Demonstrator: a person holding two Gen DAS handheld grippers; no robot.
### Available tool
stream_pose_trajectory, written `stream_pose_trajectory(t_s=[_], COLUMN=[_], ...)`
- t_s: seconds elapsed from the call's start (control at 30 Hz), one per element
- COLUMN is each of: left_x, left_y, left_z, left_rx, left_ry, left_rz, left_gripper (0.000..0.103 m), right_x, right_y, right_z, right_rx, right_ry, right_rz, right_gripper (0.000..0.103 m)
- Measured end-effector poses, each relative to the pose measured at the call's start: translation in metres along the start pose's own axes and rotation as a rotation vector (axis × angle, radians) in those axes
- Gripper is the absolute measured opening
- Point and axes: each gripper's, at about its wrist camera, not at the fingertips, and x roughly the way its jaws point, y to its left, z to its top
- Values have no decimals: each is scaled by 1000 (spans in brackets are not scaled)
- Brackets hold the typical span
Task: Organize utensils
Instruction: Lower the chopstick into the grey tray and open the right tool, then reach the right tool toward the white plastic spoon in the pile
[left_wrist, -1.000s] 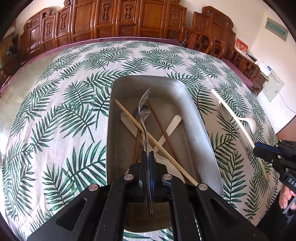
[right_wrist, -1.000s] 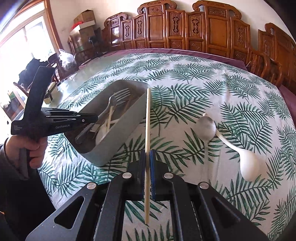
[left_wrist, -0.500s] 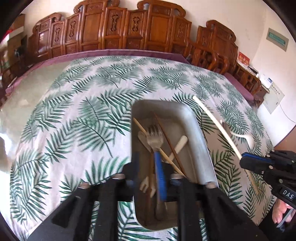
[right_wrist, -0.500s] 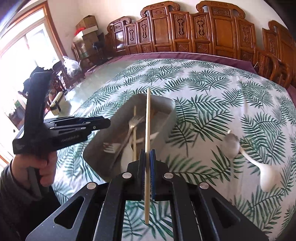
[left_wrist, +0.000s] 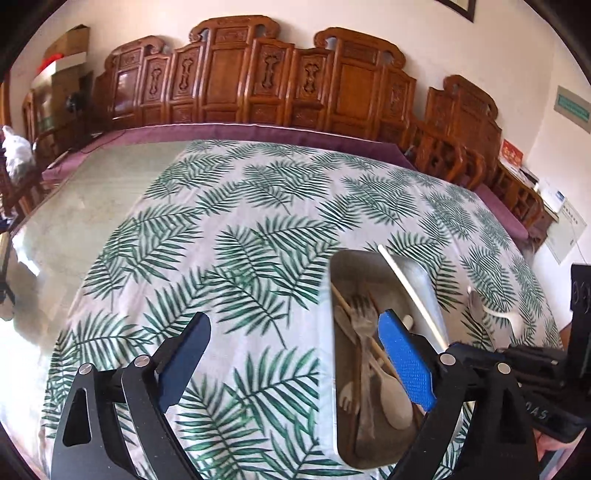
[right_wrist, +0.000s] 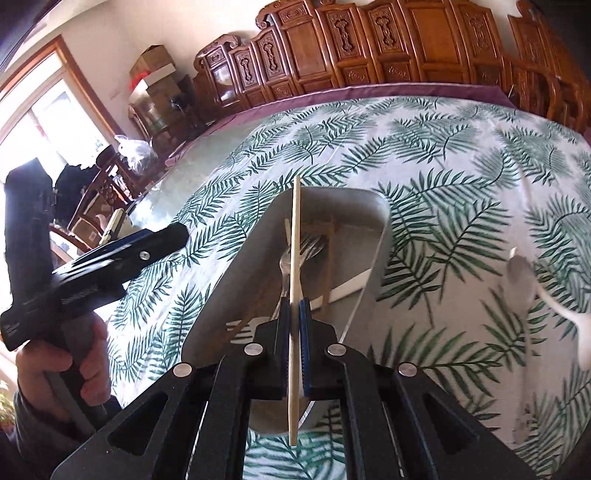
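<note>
Right gripper (right_wrist: 294, 325) is clamped on a pale chopstick (right_wrist: 294, 280), held near the middle of its length. The stick runs straight along the finger axis: butt end at 6 o'clock below the pads, tip at 12 o'clock.

Key relation: the chopstick hangs directly over the grey tray (right_wrist: 240, 280), and its long axis lines up roughly with the tray's long axis. The tip reaches about to the far rim, so the full length looks to fit inside. My read is the next move is mostly a straight lowering and release, with little yaw correction.

Already in the tray under the stick: metal fork (right_wrist: 295, 254), a dark wooden chopstick (right_wrist: 327, 266), a white handle (right_wrist: 351, 286) at 2 o'clock, and a white fork (right_wrist: 243, 328) at the near end. Expect the new stick to land on top of that pile.

Left gripper (left_wrist: 295, 354) is spread wide and empty. From it, the tray (left_wrist: 334, 369) sits at 3 o'clock, partly behind the right blue pad (left_wrist: 404, 362). In the right wrist view it sits off the tray's left wall at 9 o'clock, clear of the drop path.

Still outside, at 3 o'clock from the tray on the leaf-print cloth (right_wrist: 443, 177): metal spoon (right_wrist: 521, 269) and white spoon (right_wrist: 569, 325), touching or overlapping. The right hand is nearer to both.
</note>
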Motion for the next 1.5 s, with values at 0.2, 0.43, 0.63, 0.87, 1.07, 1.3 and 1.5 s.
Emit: stream_pose_trajectory(t_s=[0.2, 0.43, 0.63, 0.87, 1.07, 1.3, 1.5], left_x=[-1, 0, 0, -4, -13, -24, -27], left_y=[9, 4, 0, -16, -40, -80, -111], left_z=[2, 0, -1, -4, -10, -13, -15], left_rx=[-31, -13, -5, 38, 69, 123, 171], left_ry=[-1, 2, 7, 2, -13, -17, 2], left_rz=[2, 2, -2, -8, -50, -106, -126], left_gripper=[89, 89, 89, 89, 89, 89, 89], right_x=[20, 32, 15, -36, -74, -99, -98], right_y=[6, 2, 2, -14, -52, -110, -151], right_z=[0, -2, -3, -6, -12, -16, -22], right_rx=[2, 5, -48, -164, -221, -198, -194], right_ry=[22, 29, -25, -95, -117, -154, -107], right_rz=[-17, -25, 6, -42, -122, -187, -234], right_gripper=[6, 10, 10, 10, 14, 25, 25])
